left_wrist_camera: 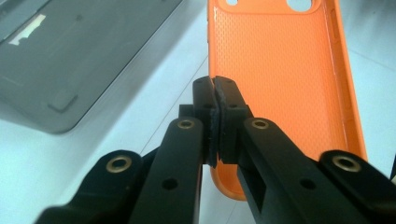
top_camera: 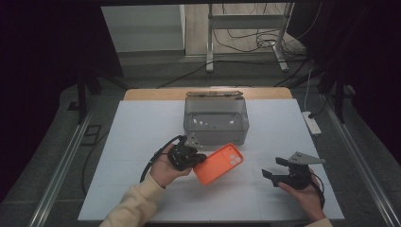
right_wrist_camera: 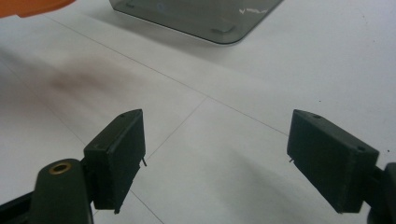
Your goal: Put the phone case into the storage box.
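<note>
Left gripper (left_wrist_camera: 215, 100) clamped on near edge of orange phone case (top_camera: 219, 163), held tilted above white tabletop (top_camera: 142, 137), just near of grey bin (top_camera: 216, 120). Right gripper (right_wrist_camera: 215, 156) spread wide, apart, right of case.

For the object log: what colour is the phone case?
Orange phone case, with a fine dotted texture inside; clearest in the left gripper view.

This is a lab or recording studio set up for filming. A white-covered table (top_camera: 142, 142) stands between dark curtains (top_camera: 42, 71). Behind the table, cables (top_camera: 255, 40) trail over a grey floor around a metal stand (top_camera: 246, 28); a power strip (top_camera: 312, 123) lies right of it.
</note>
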